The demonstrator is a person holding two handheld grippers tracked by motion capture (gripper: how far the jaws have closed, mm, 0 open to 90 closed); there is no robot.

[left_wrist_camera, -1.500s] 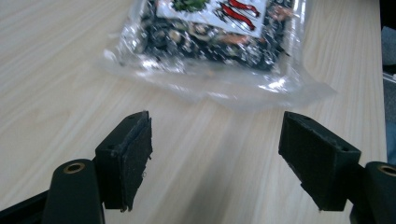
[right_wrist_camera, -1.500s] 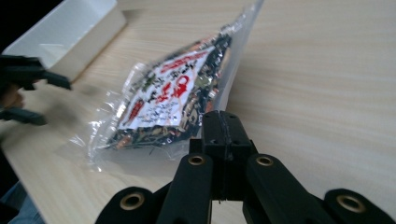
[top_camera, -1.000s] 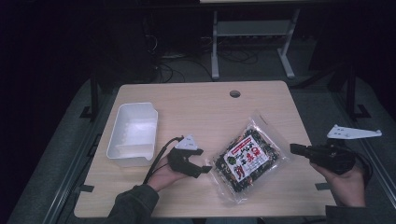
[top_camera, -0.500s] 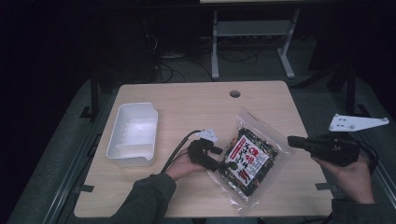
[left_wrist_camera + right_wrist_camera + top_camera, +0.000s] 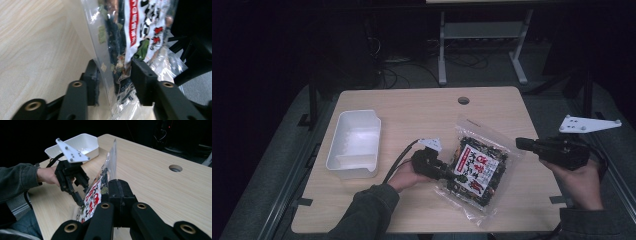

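High view: clear snack bag (image 5: 477, 170), red/white label; left gripper (image 5: 447, 172) jaws apart round edge, right gripper (image 5: 524, 144) jaws together.

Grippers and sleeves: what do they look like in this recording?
Both are black two-jaw tools. The left gripper carries a pale three-cornered plate with small holes and trails a black cable; the right gripper has a like plate, and brass-coloured pivot rings show on its jaw links. The person's left sleeve is dark grey-green.

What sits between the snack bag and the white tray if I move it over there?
Nothing visible. The snack bag lies right of the white tray, with bare tabletop between. The left gripper already straddles the bag's edge, jaws open, its hand on that side.
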